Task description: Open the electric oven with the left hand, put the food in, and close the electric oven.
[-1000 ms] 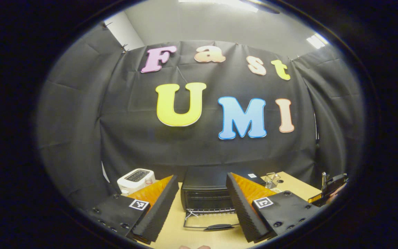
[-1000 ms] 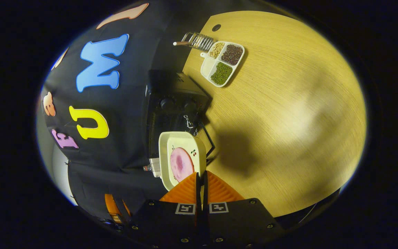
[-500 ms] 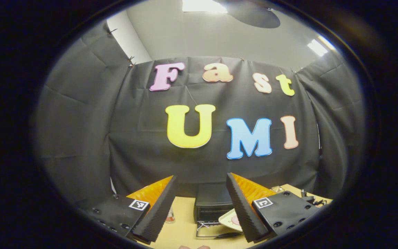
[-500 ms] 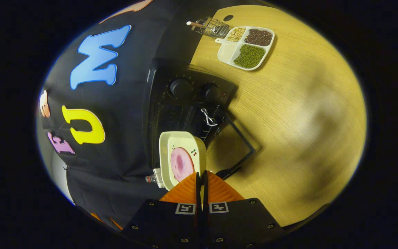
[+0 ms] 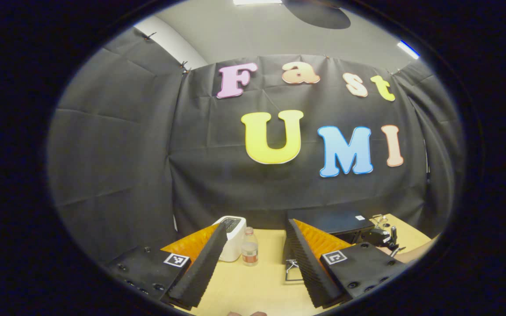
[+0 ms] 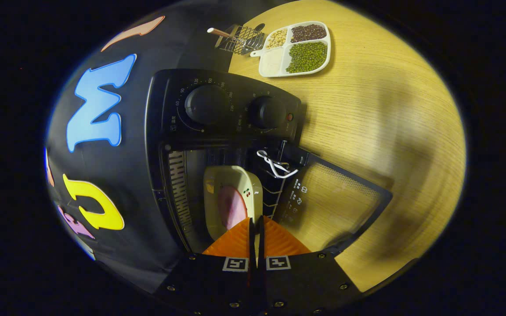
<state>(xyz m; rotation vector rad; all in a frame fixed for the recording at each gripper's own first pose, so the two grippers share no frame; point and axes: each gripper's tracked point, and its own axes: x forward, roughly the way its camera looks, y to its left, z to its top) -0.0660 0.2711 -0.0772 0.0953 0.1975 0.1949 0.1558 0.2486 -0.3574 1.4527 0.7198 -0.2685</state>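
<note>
In the right gripper view the black electric oven (image 6: 218, 109) looms close, its glass door (image 6: 336, 197) folded down flat onto the table. A cream plate (image 6: 231, 184) carrying a pink slice of food (image 6: 231, 206) sits inside the oven's opening. My right gripper (image 6: 255, 221) is shut on the plate's near rim. In the left gripper view my left gripper (image 5: 255, 224) is open, holds nothing, and hovers above the table left of the oven (image 5: 332, 221). The right gripper (image 5: 382, 237) and a forearm show at the oven's front.
A white toaster (image 5: 233, 239) and a small bottle (image 5: 248, 252) stand on the wooden table (image 5: 257, 285) left of the oven. Beyond the oven lie a divided tray of beans (image 6: 297, 48) and a wire rack (image 6: 240, 39). A white tie (image 6: 275, 164) hangs at the door hinge.
My right gripper has carried the plate forward from in front of the oven into its opening. The left gripper view has swung left, bringing the toaster and bottle between its fingers.
</note>
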